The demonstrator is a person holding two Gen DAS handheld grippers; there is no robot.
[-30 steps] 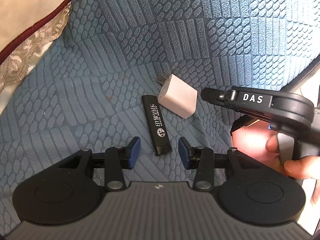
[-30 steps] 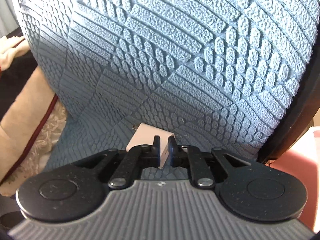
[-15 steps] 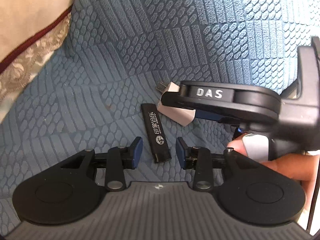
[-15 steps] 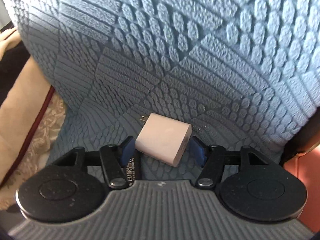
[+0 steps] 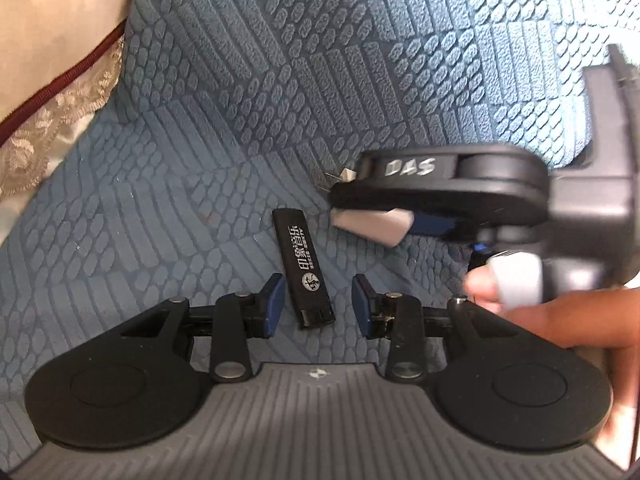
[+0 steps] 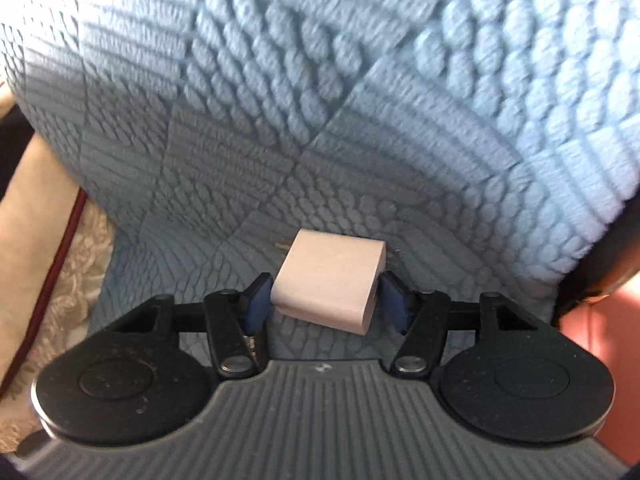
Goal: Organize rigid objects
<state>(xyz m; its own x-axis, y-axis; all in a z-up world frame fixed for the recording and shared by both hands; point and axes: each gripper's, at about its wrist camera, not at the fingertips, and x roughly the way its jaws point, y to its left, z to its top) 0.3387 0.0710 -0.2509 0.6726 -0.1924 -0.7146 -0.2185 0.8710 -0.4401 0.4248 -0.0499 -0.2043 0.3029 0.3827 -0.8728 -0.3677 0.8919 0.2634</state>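
The right claw point(image 6: 326, 304) is bracketing the small white hard-plastic charger cube point(image 6: 332, 284) at lower centre of its view, its jaws having just been closing, pads at the flat sides; the cube is looking light, stiff and smooth, likely slippery; the left claw point(image 5: 318, 302) is standing half-wide, empty, around the black rectangular lighter point(image 5: 304, 268) lying on the blue quilted cushion point(image 5: 360, 80).

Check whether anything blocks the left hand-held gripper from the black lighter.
Nothing visible does. The black lighter lies flat on the blue cushion, its near end between the open fingers of the left hand-held gripper, touching neither. The white charger sits off to the right, clear of it.
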